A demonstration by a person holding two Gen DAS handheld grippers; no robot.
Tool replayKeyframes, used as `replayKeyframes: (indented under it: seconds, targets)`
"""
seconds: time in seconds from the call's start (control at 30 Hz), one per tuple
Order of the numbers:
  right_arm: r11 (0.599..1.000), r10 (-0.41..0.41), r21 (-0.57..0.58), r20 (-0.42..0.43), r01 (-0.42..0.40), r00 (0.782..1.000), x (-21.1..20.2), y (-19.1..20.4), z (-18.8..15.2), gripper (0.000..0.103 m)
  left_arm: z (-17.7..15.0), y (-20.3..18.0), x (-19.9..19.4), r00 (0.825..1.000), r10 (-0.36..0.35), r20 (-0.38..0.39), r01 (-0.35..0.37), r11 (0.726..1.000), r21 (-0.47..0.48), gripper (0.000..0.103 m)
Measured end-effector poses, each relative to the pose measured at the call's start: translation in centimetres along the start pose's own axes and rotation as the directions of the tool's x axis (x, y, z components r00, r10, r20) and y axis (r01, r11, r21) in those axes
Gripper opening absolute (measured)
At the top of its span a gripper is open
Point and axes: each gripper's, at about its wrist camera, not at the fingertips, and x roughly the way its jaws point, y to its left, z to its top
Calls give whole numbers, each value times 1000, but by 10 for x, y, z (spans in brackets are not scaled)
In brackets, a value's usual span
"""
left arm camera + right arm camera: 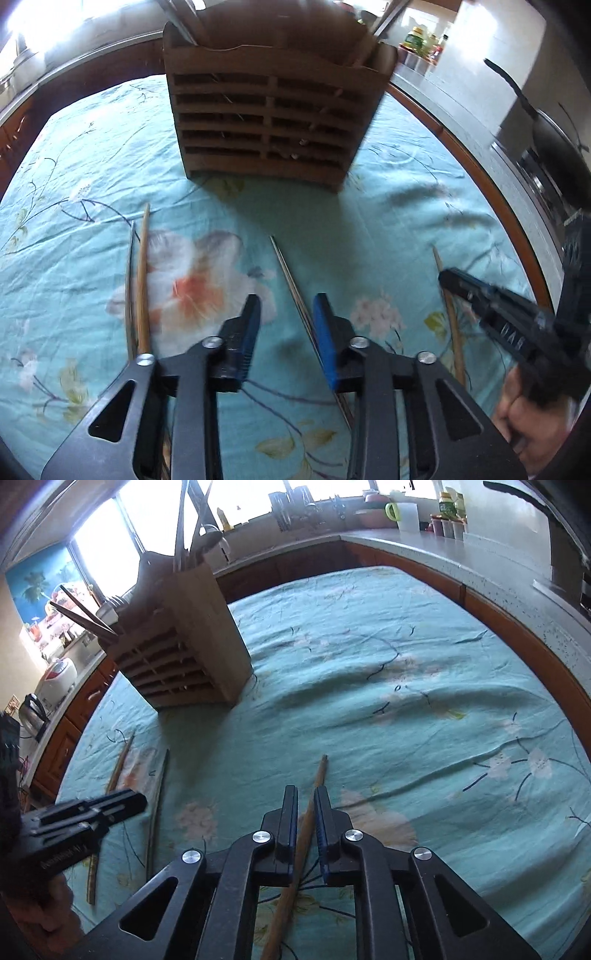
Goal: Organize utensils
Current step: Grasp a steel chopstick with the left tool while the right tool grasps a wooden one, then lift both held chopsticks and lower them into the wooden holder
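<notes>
A thin metal chopstick (pixel 291 280) lies on the flowered cloth, running between the jaws of my left gripper (pixel 286 306). The jaws stand apart, and the stick passes close to the right blue pad (pixel 325 332). A wooden chopstick (pixel 319 775) lies lengthwise in the narrow gap of my right gripper (pixel 306 794), with a sliver of space on each side. The wooden utensil holder (pixel 269 122) stands upright behind, with several utensils sticking out of it (pixel 184 646). At the left another metal chopstick (pixel 129 280) and a wooden one (pixel 143 277) lie side by side.
The teal tablecloth (pixel 406 701) has rumpled folds to the right. A kitchen counter (pixel 424 546) with jars and bottles wraps around the table. A dark wok (pixel 554 147) sits at the right, and a kettle (pixel 33 712) and rice cooker (pixel 59 679) at the left. A hand (pixel 528 424) holds the right gripper (pixel 445 275).
</notes>
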Motion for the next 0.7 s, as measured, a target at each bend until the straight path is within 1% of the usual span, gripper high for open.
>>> replayKeyframes:
  seconds: [0.03, 0.13, 0.2, 0.27, 0.33, 0.4, 0.6, 0.63, 0.7]
  targets:
    - [1000, -4, 0, -6, 4, 1000, 3, 1, 0, 12, 4, -1, 4, 1000, 6, -7, -6, 1000, -3, 31]
    - [1000, -18, -19, 0, 18, 1000, 7, 6, 2, 12, 14, -2, 22, 999, -8, -42, 8, 1000, -13, 30]
    - [999, -24, -29, -4, 24, 1000, 11, 7, 5, 12, 19, -8, 24, 999, 11, -30, -11, 1000, 15, 30]
    - [999, -33, -43, -6, 33, 999, 13, 10, 7, 12, 22, -16, 26, 999, 35, -23, -34, 998, 50, 22]
    - [999, -36, -41, -6, 36, 999, 16, 11, 9, 13, 22, -21, 29, 999, 48, -16, -47, 996, 77, 12]
    - [998, -42, -46, -7, 41, 999, 19, 13, 10, 13, 21, -22, 29, 999, 33, -15, -31, 996, 81, 8]
    - [996, -54, -66, -6, 53, 999, 20, 14, 9, 13, 14, -22, 26, 1000, 1, -15, 0, 997, 81, 4]
    - [996, -60, -71, -5, 60, 998, 19, 15, 9, 9, 12, -21, 25, 1000, -11, -17, 12, 997, 74, 4]
    - [997, -52, -58, -4, 52, 999, 19, 14, 9, 7, 9, -18, 21, 999, -35, -20, 36, 998, 60, 4]
